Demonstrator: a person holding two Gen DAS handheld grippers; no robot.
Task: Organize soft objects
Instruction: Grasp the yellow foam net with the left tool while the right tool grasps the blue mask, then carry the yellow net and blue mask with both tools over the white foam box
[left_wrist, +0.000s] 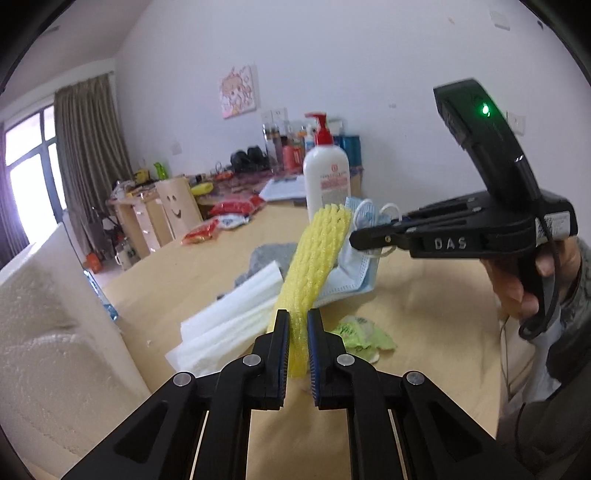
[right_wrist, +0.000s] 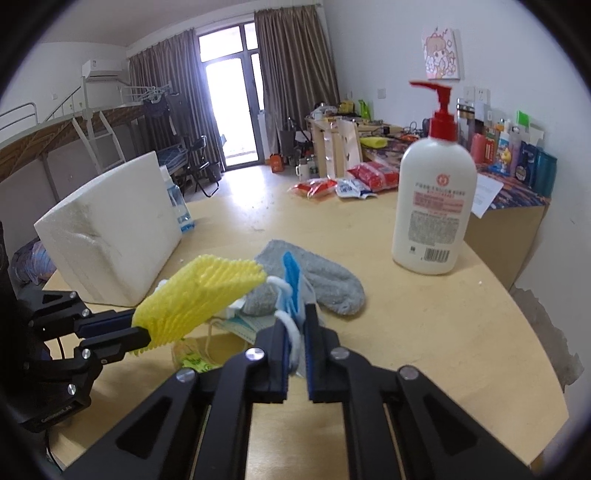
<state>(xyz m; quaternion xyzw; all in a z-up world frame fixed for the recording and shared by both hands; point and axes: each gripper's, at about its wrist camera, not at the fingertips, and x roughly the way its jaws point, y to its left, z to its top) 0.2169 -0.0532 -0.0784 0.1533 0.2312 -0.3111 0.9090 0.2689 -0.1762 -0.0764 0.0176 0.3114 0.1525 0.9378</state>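
You are gripping with both claws. Your left claw (left_wrist: 298, 341) is clamping the yellow foam net (left_wrist: 314, 266), which is sticking up and forward from between its pads, lifted off the table (left_wrist: 424, 295). Your right claw (right_wrist: 295, 345) is clamping the blue mask (right_wrist: 291, 277) by its edge and white ear loop; from the left wrist view the mask is hanging from that claw's tips, just beyond and right of the net, nearly touching it.

Below and just ahead of the two claws, the rest of the pile is still lying on the table: a grey sock (right_wrist: 325, 277) ahead of the right claw, a second mask (right_wrist: 240, 325) under the net, a white foam sheet (left_wrist: 229, 325) left of the left claw, and a crumpled green wrapper (left_wrist: 365, 332) just to its right. A lotion bottle (right_wrist: 434, 206) is standing farther ahead to the right, and a white foam block (right_wrist: 110, 236) well out to the left.

Assessment: the task is looking early. Two soft items are in hand but not yet placed; no sorted pile or container is showing. At least four items are awaiting handling.
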